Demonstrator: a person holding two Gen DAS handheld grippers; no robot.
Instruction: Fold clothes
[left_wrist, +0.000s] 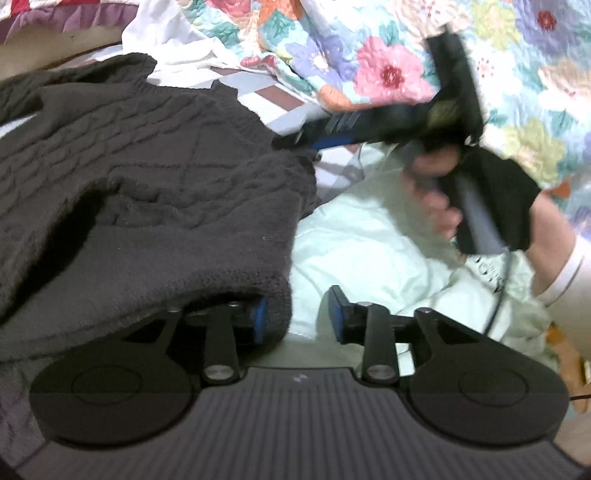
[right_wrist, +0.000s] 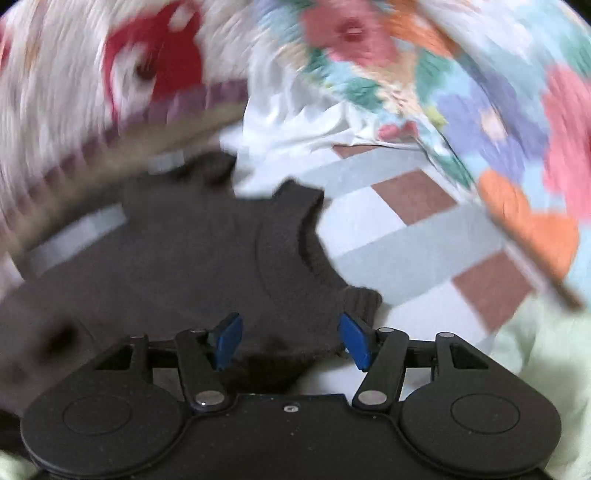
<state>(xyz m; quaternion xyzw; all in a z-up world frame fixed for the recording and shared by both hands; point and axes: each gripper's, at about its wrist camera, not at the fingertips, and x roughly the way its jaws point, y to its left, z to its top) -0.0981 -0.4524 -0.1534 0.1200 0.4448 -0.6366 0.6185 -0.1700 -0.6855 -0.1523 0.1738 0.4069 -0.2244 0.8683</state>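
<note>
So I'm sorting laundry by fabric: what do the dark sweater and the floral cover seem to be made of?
The sweater looks like a thick knit, perhaps wool or acrylic: raised cable ridges, ribbed edges, a matte, fuzzy surface. The floral cover looks like a quilted cotton print: puckered stitching across the flowers, no sheen. The fibre itself can't be told from sight.

The left wrist view is taken from just behind the left gripper, angled down and set close over the dark knitted sweater on the bed. The right gripper is seen from it, to the right. The right wrist view, blurred, is taken from behind that gripper, also angled down and close. The sweater, the checked sheet and the floral quilt are shared by both views.
</note>
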